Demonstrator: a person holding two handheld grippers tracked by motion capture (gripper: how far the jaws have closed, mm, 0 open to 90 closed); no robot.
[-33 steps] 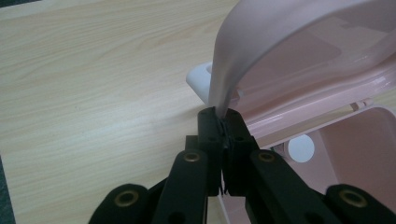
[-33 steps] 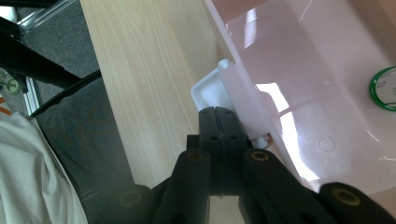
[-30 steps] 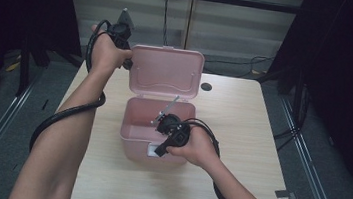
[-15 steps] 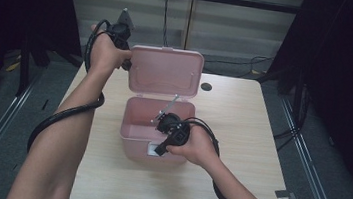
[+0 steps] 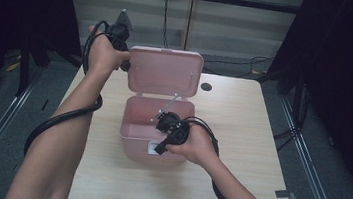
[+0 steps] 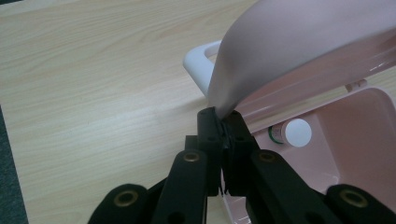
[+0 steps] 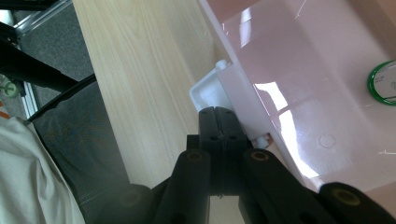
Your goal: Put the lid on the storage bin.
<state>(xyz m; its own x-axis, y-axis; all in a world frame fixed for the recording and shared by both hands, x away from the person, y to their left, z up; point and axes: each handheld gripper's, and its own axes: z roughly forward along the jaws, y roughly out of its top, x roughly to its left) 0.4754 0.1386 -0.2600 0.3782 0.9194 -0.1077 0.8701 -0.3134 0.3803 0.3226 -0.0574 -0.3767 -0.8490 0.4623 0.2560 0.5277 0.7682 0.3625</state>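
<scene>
Pink box (image 5: 155, 132), lid (image 5: 166, 72) raised, small bottle (image 6: 292, 133) inside

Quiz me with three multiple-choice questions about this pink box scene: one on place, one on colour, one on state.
1. Where does the left claw grip?
A. the lid's edge
B. a table leg
C. a cable

2. What colour is the box?
A. blue
B. pink
C. black

3. How is the lid?
A. shut
B. raised open
C. lying on the floor

Answers: 1 A, the left gripper view shows the jaws pinching the lid's rim. 2 B, pink walls in the high view. 3 B, it stands upright behind the box.
</scene>
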